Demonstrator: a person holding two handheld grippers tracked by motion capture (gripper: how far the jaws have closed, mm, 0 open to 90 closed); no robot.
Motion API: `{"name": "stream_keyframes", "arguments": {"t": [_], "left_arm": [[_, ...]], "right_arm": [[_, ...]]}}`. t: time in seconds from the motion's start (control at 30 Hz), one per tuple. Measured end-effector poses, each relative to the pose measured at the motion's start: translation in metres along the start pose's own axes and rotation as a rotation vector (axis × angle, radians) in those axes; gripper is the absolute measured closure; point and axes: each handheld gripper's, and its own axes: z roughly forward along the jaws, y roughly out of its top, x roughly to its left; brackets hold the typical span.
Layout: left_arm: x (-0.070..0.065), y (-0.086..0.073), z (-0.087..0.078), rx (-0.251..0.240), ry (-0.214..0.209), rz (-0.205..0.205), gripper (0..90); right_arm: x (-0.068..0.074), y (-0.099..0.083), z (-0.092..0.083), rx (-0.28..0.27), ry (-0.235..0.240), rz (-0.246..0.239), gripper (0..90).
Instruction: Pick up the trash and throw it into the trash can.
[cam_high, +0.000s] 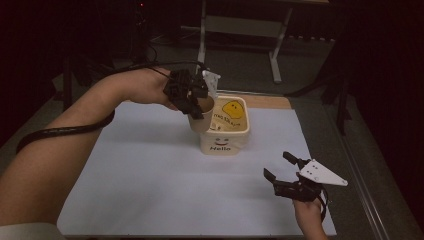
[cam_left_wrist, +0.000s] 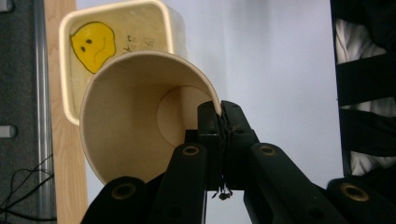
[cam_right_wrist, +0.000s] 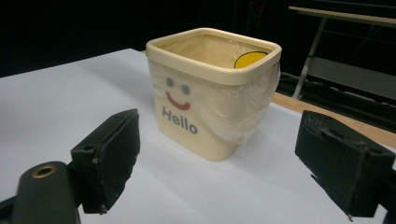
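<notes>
Pinching the rim of a paper cup (cam_high: 202, 116) between its closed jaws, the left claw (cam_high: 196, 102) holds the cup tipped well over, its mouth turned away from the square cream bin (cam_high: 226, 131) that stands just beyond and below the claw. In the left gripper view the jaws meet on the thin cup wall (cam_left_wrist: 140, 126), one pad inside and one outside, which is why they look almost fully closed: the paper is all that parts them. The cup looks empty inside, and the bin (cam_left_wrist: 116, 51), with a yellow smiley sticker (cam_left_wrist: 92, 44) on its inner wall, lies directly past the cup's far side. Gripping by the rim rather than around the body likely leaves the cup free to be tilted or dropped into the bin's opening, judging by how close above it the cup hangs. The left forearm (cam_high: 75, 140) reaches in a long diagonal across the white worktop (cam_high: 150, 180), the wrist bent so that the claw points down and toward the bin. The right claw (cam_high: 286, 172) rests low near the worktop's near edge, well apart from the bin, its jaws spread wide with nothing between them; its own view looks between the two pads (cam_right_wrist: 109, 154) at the bin's front (cam_right_wrist: 205, 112), where a face and "Hello" are printed and a clear liner is folded over the rim.
</notes>
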Motion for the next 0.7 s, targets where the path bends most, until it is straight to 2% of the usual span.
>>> {"name": "stream_keyframes", "arguments": {"t": [0.03, 0.17, 0.53, 0.67, 0.7], "left_arm": [[0.002, 0.001, 0.000, 0.008, 0.009, 0.008, 89.2], [0.009, 0.006, 0.001, 0.007, 0.002, -0.002, 89.2], [0.027, 0.024, 0.004, 0.024, 0.004, 0.009, 89.2], [0.030, 0.026, 0.005, 0.031, 0.004, 0.001, 89.1], [0.035, 0.030, 0.006, 0.025, 0.003, -0.007, 89.1]], "right_arm": [[0.000, 0.000, 0.000, 0.000, 0.000, 0.001, 14.0], [0.000, 0.000, 0.000, -0.001, 0.002, 0.000, 14.0], [0.000, 0.000, -0.001, -0.001, 0.001, -0.002, 14.0], [0.000, 0.000, -0.001, -0.001, 0.002, -0.001, 14.0], [0.000, 0.000, -0.001, -0.001, 0.002, -0.001, 14.1]]}}
